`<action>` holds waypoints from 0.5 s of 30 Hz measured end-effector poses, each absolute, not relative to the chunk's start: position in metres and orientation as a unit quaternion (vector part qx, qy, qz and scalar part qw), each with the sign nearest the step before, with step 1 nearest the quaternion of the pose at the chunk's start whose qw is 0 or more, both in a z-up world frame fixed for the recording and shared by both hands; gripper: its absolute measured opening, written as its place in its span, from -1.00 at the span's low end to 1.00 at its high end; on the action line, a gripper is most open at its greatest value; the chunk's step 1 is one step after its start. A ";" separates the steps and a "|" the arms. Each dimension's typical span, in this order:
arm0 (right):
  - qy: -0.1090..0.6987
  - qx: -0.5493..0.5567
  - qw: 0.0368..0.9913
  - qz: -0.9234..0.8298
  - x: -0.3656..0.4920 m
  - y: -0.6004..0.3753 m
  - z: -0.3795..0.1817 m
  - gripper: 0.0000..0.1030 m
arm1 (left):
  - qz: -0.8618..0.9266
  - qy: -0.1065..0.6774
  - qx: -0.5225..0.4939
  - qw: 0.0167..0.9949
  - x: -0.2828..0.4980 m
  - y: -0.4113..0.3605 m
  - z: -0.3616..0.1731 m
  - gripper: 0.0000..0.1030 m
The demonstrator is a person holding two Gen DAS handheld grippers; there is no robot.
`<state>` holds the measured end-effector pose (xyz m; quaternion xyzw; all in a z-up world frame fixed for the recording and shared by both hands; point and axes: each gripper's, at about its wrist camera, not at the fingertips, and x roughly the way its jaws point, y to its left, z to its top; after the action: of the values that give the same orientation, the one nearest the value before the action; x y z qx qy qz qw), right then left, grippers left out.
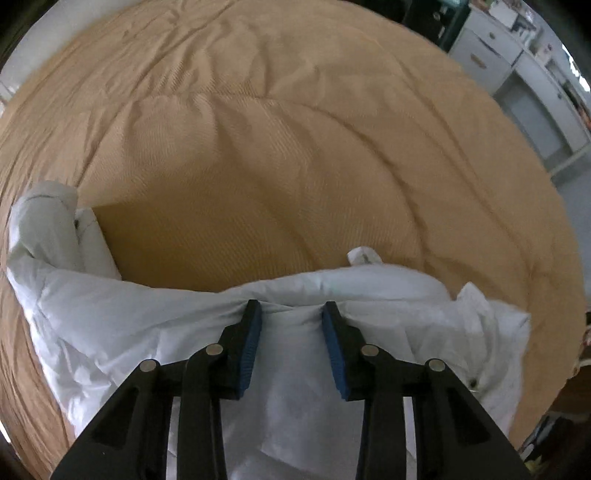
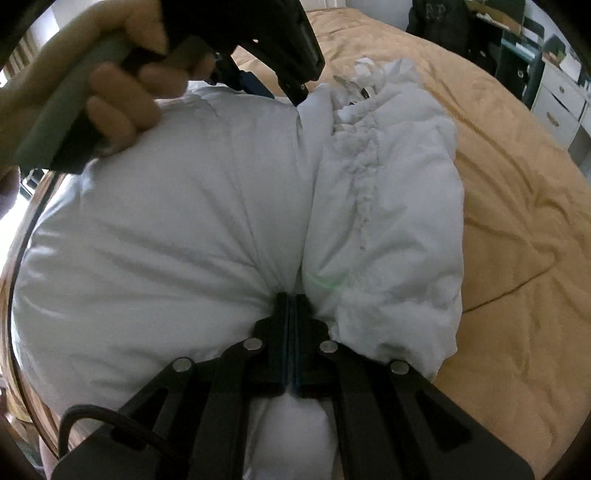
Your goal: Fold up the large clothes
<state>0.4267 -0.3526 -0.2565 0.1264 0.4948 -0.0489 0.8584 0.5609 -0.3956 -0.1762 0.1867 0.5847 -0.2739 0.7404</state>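
Observation:
A white puffy jacket (image 1: 147, 332) lies bunched along the near edge of a tan bedspread (image 1: 277, 147), with one sleeve (image 1: 48, 221) curled up at the left. My left gripper (image 1: 291, 308) points down at it, and its blue pads press a thick fold of the fabric between them. In the right wrist view the jacket (image 2: 166, 221) fills the middle, with a fleecy trim (image 2: 365, 184) running down its right half. My right gripper (image 2: 290, 297) is shut, and cloth gathers tightly into its tips. A hand (image 2: 122, 107) holds the left gripper (image 2: 280, 94) at the jacket's far end.
The tan bedspread (image 2: 517, 221) stretches wrinkled to the right and far side. White drawer units (image 1: 487, 51) stand past the bed's far right corner, and the drawers (image 2: 557, 99) also show in the right wrist view. A dark object (image 2: 439, 18) sits behind the bed.

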 end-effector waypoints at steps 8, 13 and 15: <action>0.498 0.116 0.858 -0.057 0.434 -0.356 -0.255 -1.00 | -0.256 0.520 0.071 0.812 0.479 -0.248 -0.084 -0.35; 0.495 0.129 0.857 -0.058 0.422 -0.345 -0.251 -1.00 | -0.237 0.522 0.057 0.818 0.408 -0.196 -0.130 -0.21; 0.498 0.142 0.854 -0.057 0.420 -0.347 -0.252 -1.00 | -0.219 0.506 0.042 0.833 0.394 -0.184 -0.149 0.00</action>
<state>0.4197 -0.3473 -0.2523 0.1418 0.4975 -0.0565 0.8539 0.3943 -0.1844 -0.1486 0.0424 0.5062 -0.2192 0.8330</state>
